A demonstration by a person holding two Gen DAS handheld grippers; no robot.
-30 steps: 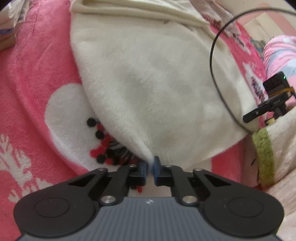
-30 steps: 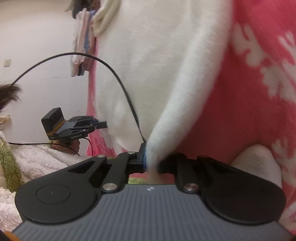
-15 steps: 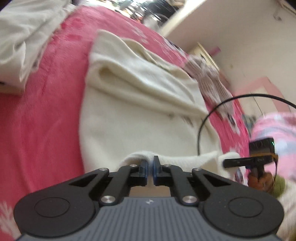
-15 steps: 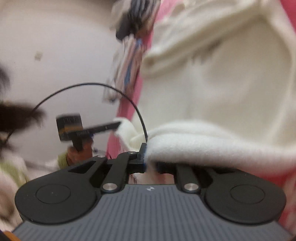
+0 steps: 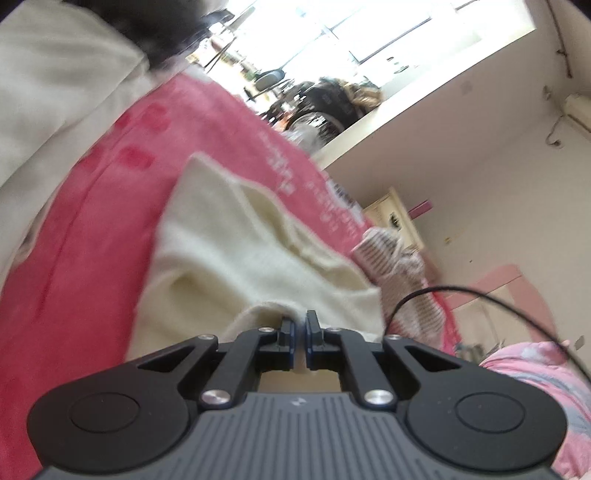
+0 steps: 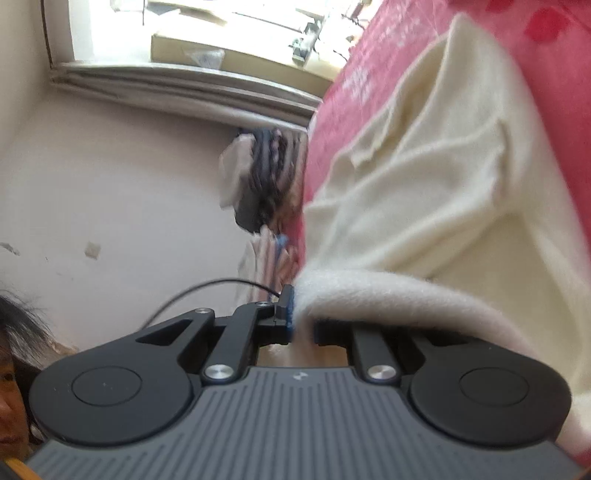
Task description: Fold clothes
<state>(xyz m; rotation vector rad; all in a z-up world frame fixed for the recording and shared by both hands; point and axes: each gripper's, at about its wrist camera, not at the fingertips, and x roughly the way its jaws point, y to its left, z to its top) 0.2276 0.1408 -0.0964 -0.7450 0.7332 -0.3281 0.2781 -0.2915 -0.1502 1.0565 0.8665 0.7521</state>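
Closest in the left wrist view, the left gripper [image 5: 300,325] is seen with its two black fingers squeezed almost together. A thin edge of the cream sweater [image 5: 236,258] is pinched between the blue pads. In the right wrist view, the right gripper [image 6: 300,314] is also squeezed tight, and a thick fuzzy fold of the cream sweater [image 6: 424,206] is clamped in it. The fold is draped over the right finger, so that finger is mostly hidden.

Past the fingers, the rest of the sweater is spread on the pink blanket [image 5: 74,251], with a bent-over part lifted toward both grippers. A thin black cable [image 5: 480,295] is seen curving to the right of the left gripper.

Farther off, a striped cloth [image 5: 391,254] is lying just beyond the sweater's far corner. A pale cloth [image 5: 55,85] is heaped at the blanket's left side. Farthest away, a bright window [image 6: 207,29] and a plain wall [image 6: 110,177] are seen.
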